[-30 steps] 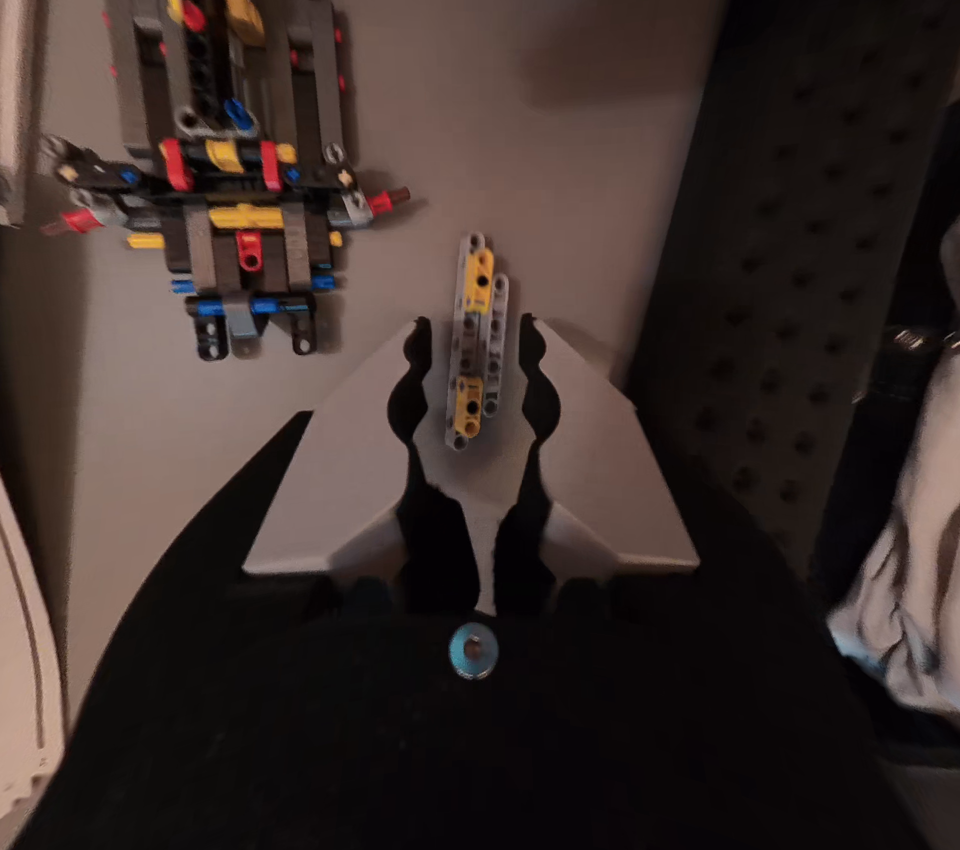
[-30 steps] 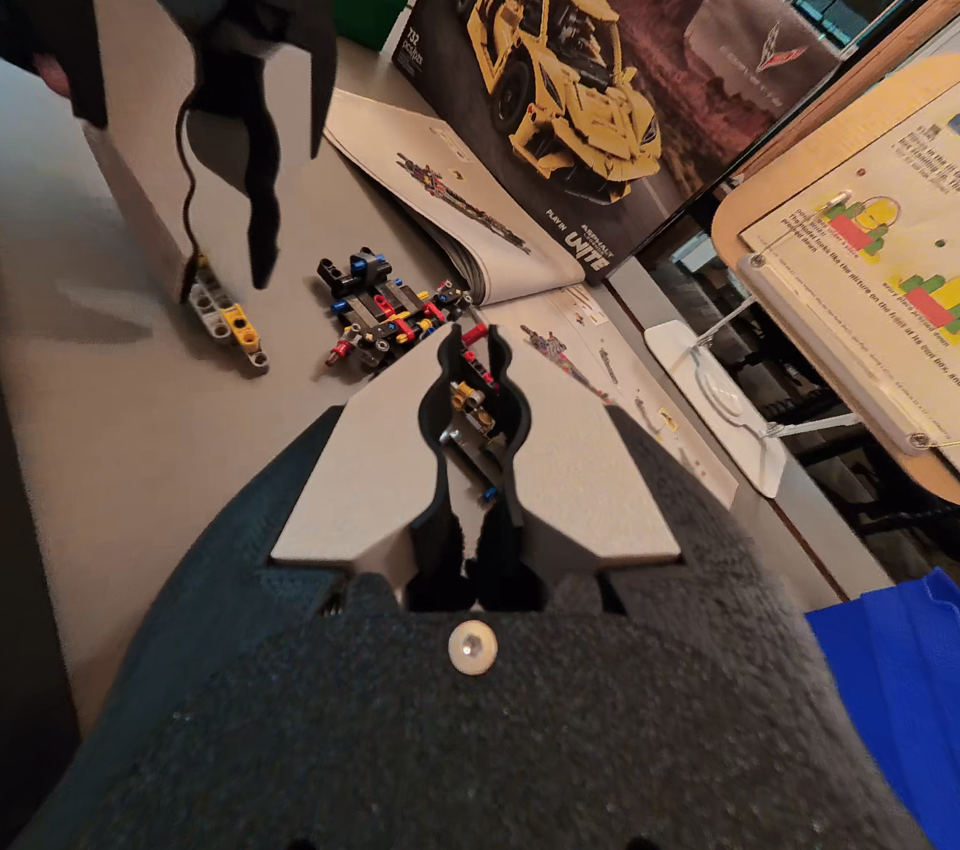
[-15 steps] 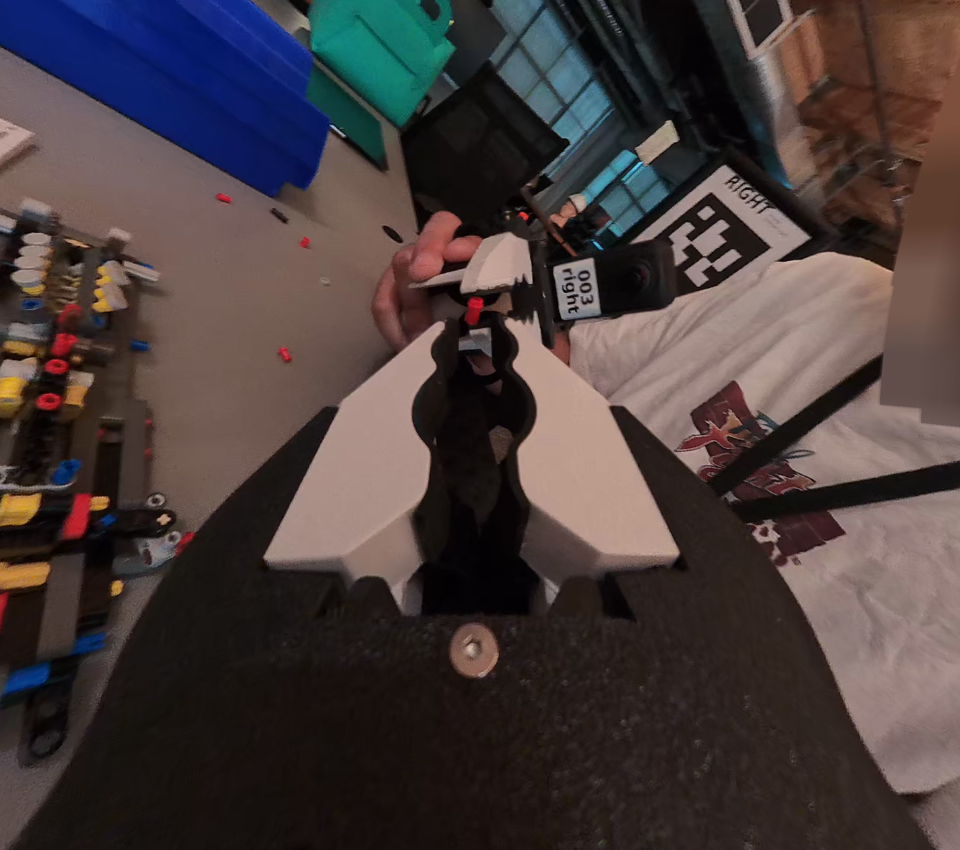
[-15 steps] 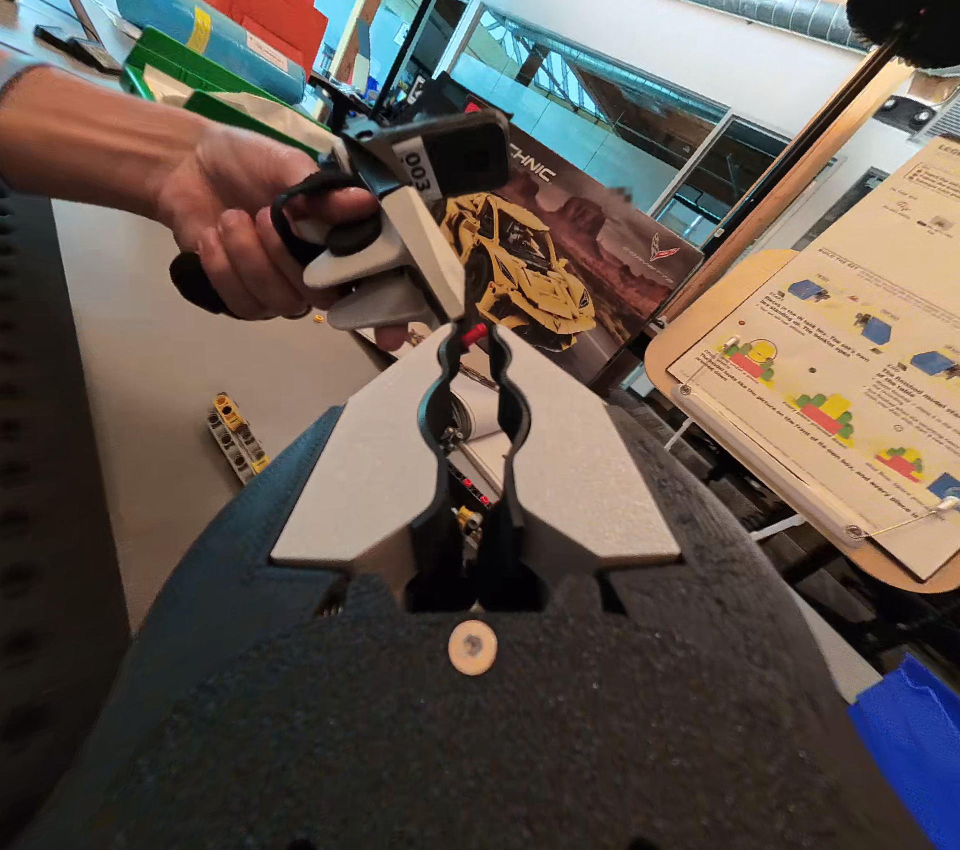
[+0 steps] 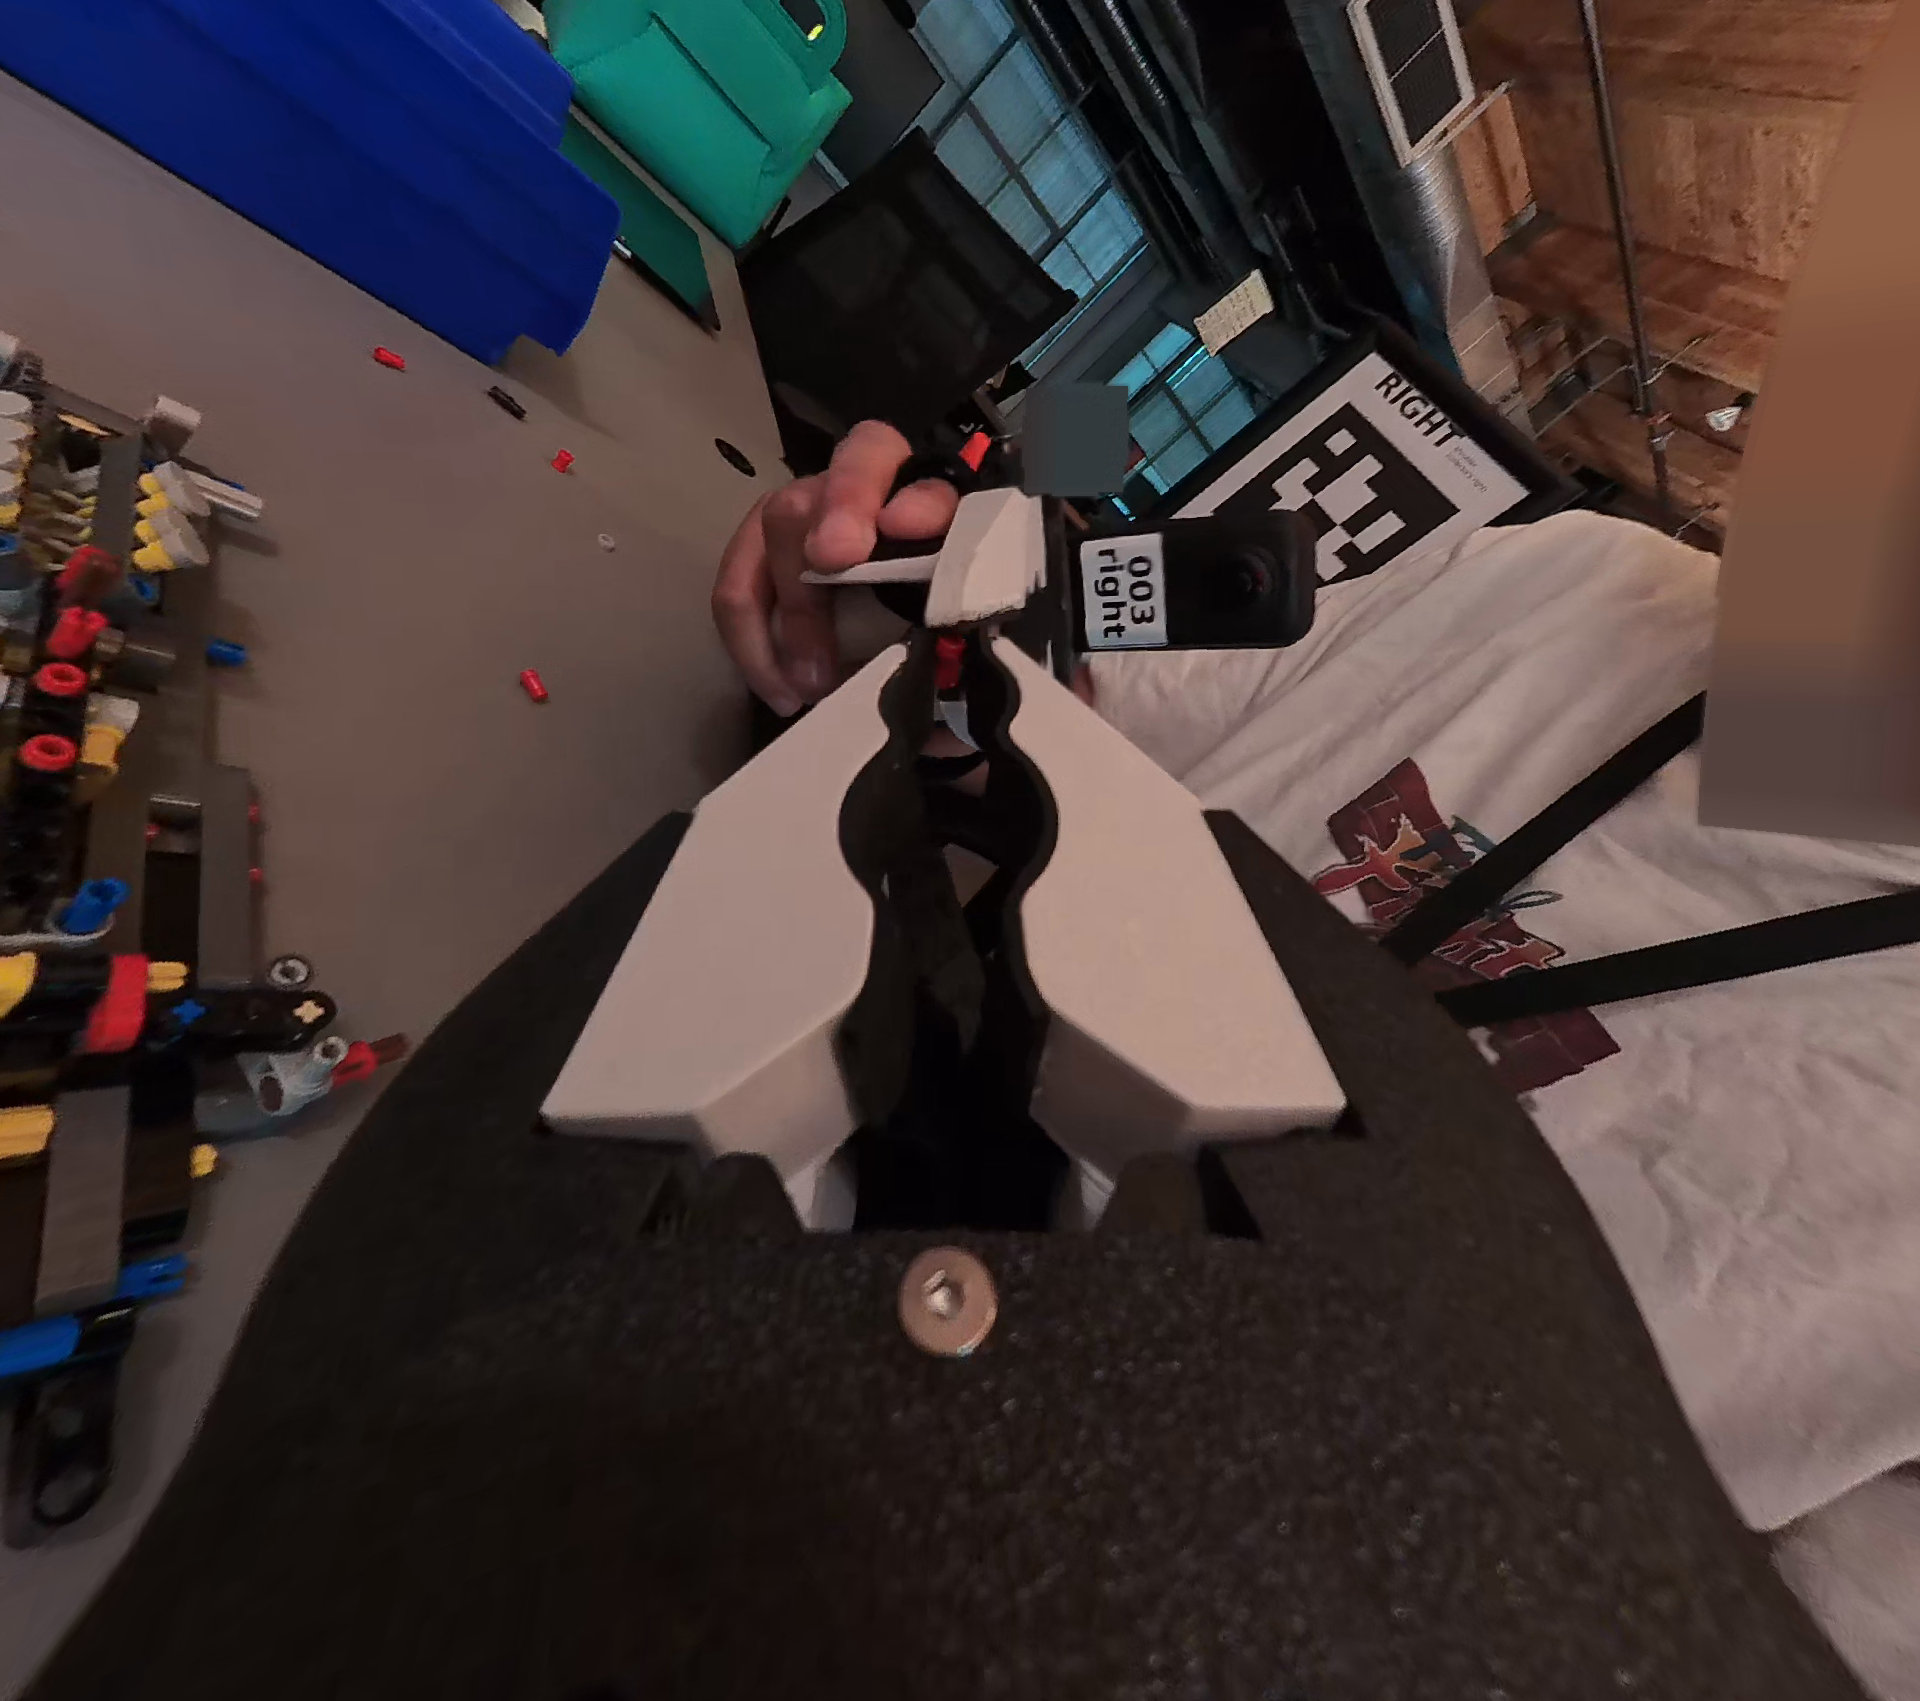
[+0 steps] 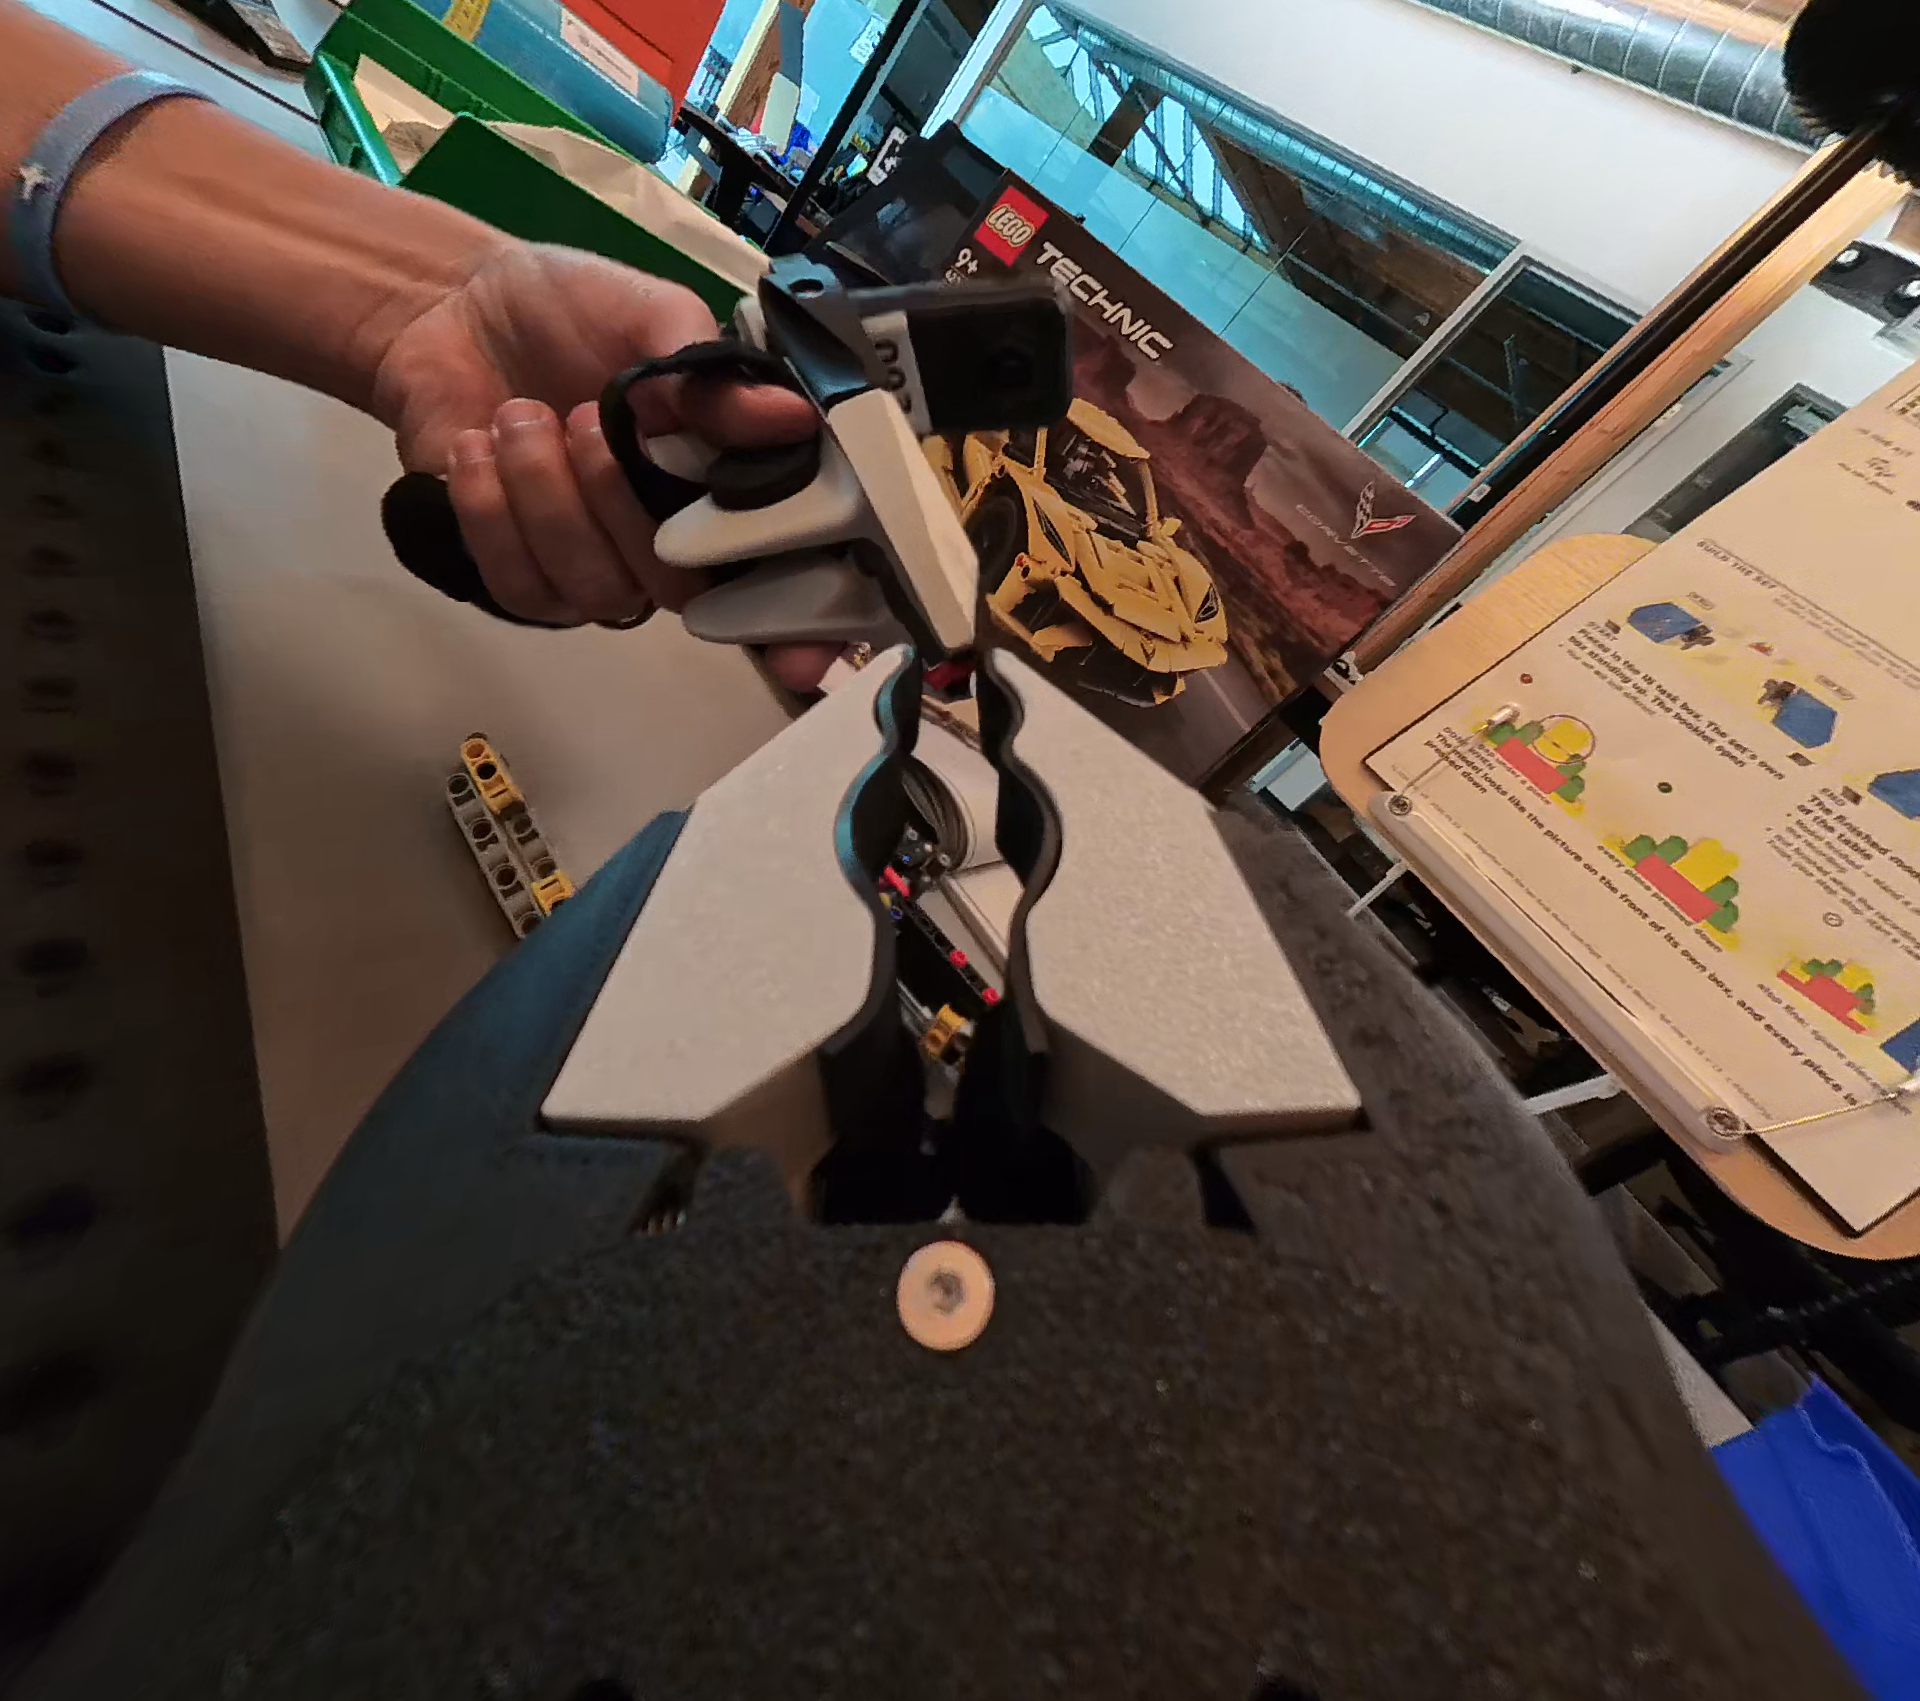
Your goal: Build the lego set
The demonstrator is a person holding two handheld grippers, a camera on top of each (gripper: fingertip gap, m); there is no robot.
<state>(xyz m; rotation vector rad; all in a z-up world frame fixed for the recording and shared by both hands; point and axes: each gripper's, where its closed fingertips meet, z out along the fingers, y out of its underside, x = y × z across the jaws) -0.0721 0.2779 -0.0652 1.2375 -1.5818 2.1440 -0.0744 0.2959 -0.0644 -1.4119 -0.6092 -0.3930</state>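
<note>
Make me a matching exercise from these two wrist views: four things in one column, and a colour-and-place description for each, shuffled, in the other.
Things
1. small peg
2. short beam assembly
3. stacked bins
4. set box

Descriptions
A. blue, at the far edge of the table
B. grey and yellow, lying flat on the table, apart from both grippers
C. red, up in the air where the left gripper and right gripper meet tip to tip
D. dark with a yellow car pictured, standing upright behind the open booklet

Pairs: 1-C, 2-B, 3-A, 4-D
</note>
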